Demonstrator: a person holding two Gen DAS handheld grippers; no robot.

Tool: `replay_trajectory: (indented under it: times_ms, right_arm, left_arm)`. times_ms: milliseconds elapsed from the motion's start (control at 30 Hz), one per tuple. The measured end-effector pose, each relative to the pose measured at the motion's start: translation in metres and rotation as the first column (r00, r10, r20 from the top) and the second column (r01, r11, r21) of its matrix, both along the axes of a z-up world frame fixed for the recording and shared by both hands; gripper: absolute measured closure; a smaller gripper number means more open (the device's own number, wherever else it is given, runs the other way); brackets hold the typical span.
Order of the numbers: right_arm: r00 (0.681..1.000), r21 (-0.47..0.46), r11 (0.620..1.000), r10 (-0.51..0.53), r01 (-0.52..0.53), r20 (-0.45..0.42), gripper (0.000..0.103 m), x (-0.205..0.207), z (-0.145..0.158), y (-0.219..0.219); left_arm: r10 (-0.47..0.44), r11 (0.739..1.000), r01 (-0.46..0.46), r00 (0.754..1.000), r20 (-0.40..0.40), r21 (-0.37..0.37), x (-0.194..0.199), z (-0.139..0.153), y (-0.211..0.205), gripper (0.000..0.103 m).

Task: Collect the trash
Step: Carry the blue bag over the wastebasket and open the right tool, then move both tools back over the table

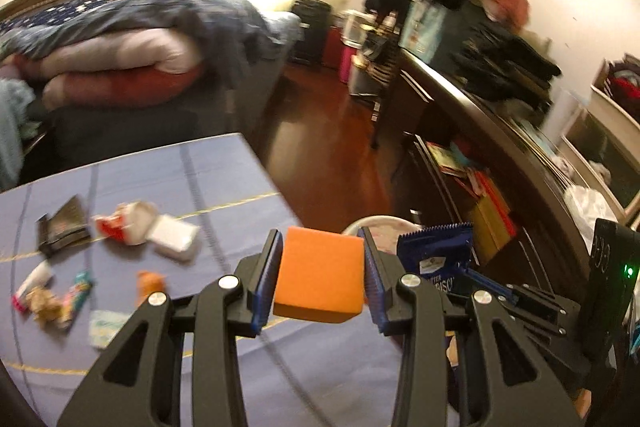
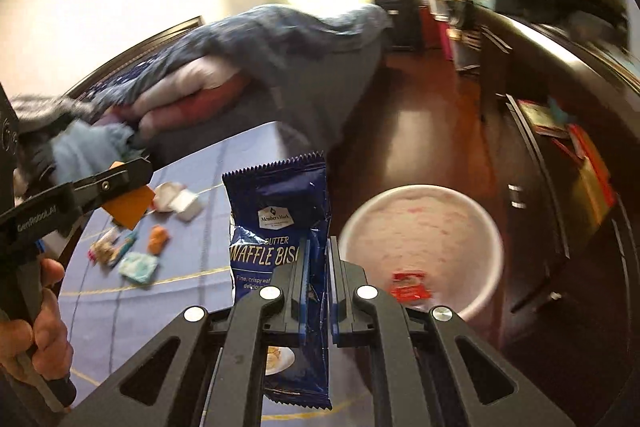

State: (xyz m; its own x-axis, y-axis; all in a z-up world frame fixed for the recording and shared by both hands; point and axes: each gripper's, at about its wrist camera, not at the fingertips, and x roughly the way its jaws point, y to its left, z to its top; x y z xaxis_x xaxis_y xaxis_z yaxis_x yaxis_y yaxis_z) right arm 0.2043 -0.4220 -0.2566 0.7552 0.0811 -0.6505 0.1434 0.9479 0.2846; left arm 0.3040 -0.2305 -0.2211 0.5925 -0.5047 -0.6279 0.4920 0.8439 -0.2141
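Observation:
My left gripper [image 1: 320, 255] is shut on an orange block [image 1: 320, 275], held above the right edge of the purple table [image 1: 224, 171]. The block also shows in the right wrist view [image 2: 128, 207]. My right gripper [image 2: 318, 259] is shut on a blue waffle biscuit wrapper [image 2: 280, 215], held upright beside a white bin [image 2: 424, 227] on the floor. The wrapper shows in the left wrist view [image 1: 436, 251], with the bin rim [image 1: 380, 223] behind it. A red packet [image 2: 408, 287] lies inside the bin.
Several trash pieces lie on the table: a dark wrapper [image 1: 62, 227], a red and white carton [image 1: 132, 223], a white box [image 1: 176, 239], an orange piece [image 1: 150, 283], a crumpled wad [image 1: 46, 307]. A bed [image 1: 120, 43] is behind, a dark dresser [image 1: 480, 115] on the right.

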Motion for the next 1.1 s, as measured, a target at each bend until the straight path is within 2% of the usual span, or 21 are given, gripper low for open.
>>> replay_trajectory:
  times_ms: [233,367,567,800,867,1000,1100]
  right_arm:
    - [0.991,-0.010,0.991,-0.132,0.131,-0.014,0.095,-0.009,-0.011,-0.044]
    - [0.976,-0.026,0.976,-0.216,0.215,-0.042,0.095,-0.007,-0.024,-0.069]
    - [0.957,-0.024,0.961,-0.276,0.275,-0.088,0.095,0.014,-0.050,-0.098]
    - [0.943,-0.027,0.951,-0.309,0.308,-0.125,0.093,0.034,-0.076,-0.111]
    - [0.941,-0.033,0.950,-0.312,0.311,-0.131,0.091,0.039,-0.082,-0.112]
    - [0.937,-0.050,0.948,-0.319,0.315,-0.143,0.085,0.047,-0.090,-0.114]
    - [0.935,-0.054,0.948,-0.319,0.314,-0.153,0.075,0.054,-0.097,-0.116]
  left_arm:
    - [-0.100,0.994,0.100,0.995,-0.011,0.037,0.005,-0.016,-0.061,0.064]
    - [-0.133,0.989,0.135,0.990,-0.038,0.057,0.015,-0.031,-0.087,0.064]
    - [-0.165,0.982,0.174,0.979,-0.116,0.074,0.042,-0.063,-0.129,0.064]
    - [-0.184,0.975,0.199,0.971,-0.153,0.096,0.063,-0.092,-0.168,0.062]
    - [-0.186,0.974,0.205,0.966,-0.177,0.092,0.069,-0.101,-0.176,0.045]
    - [-0.177,0.977,0.194,0.968,-0.178,0.084,0.076,-0.110,-0.181,0.033]
    - [-0.166,0.981,0.182,0.969,-0.180,0.074,0.080,-0.112,-0.179,0.026]
